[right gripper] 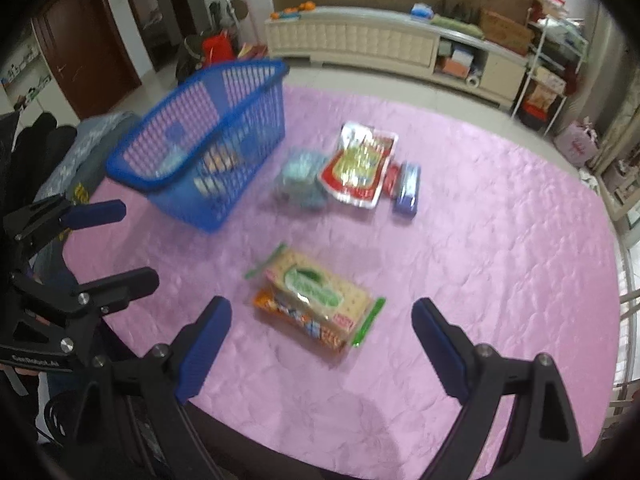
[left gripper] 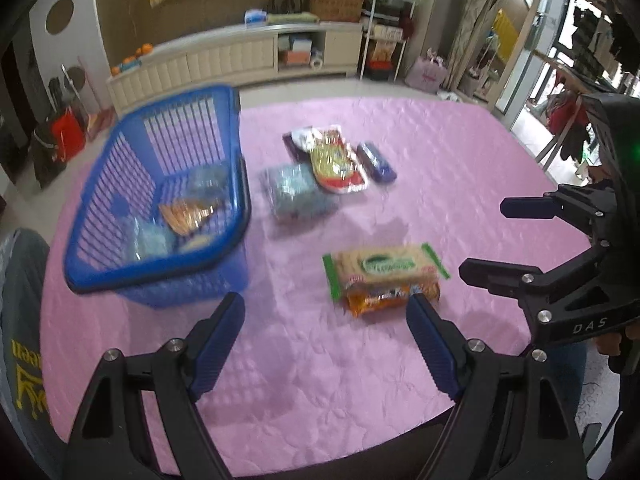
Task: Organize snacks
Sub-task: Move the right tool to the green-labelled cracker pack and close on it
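Observation:
A blue plastic basket [left gripper: 164,200] [right gripper: 208,148] stands on the pink table at the left, with several snack packs inside. A green-edged cracker pack [left gripper: 384,270] [right gripper: 320,292] lies on an orange pack near the front. Farther back lie a pale blue pack [left gripper: 296,192] [right gripper: 300,178], a red and yellow pack [left gripper: 336,164] [right gripper: 360,164] and a dark blue bar [left gripper: 376,162] [right gripper: 407,188]. My left gripper [left gripper: 326,314] [right gripper: 138,242] is open and empty above the table's front. My right gripper [right gripper: 322,316] [left gripper: 480,238] is open and empty, near the cracker pack.
The pink quilted cloth [right gripper: 480,240] covers a round table. A person's grey-clad leg [left gripper: 20,320] is at the left edge. A low cream cabinet [left gripper: 240,56] and shelves stand on the floor behind.

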Demonstrator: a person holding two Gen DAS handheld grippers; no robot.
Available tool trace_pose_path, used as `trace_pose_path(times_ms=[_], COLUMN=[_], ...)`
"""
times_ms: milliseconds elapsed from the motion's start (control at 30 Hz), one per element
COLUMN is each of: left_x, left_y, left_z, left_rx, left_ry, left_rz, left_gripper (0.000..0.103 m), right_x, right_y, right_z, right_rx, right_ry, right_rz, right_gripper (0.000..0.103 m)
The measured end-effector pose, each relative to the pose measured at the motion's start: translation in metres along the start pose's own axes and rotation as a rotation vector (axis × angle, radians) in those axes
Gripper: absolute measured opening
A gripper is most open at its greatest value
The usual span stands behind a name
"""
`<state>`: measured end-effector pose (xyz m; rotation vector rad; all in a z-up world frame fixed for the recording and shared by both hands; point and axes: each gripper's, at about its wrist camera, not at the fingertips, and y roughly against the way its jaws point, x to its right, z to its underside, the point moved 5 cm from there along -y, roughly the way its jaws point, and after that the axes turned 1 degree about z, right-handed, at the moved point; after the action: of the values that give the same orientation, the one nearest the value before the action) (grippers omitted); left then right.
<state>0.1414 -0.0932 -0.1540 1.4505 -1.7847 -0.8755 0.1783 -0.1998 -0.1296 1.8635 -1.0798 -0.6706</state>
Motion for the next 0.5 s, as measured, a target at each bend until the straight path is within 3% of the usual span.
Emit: trace_pose_path(times_ms=[500], left_x=[-0.015], left_y=[-0.061], left_z=[0.032], left_rx=[-0.123], left_ry=[0.101], left_rz=[-0.024], left_gripper=[0.081], right_x=[0.002], right_y=[-0.088], right_z=[0.019], right_rx=[-0.137], right_ry=[0.120], right_rz=[-0.031], right_gripper=[0.094])
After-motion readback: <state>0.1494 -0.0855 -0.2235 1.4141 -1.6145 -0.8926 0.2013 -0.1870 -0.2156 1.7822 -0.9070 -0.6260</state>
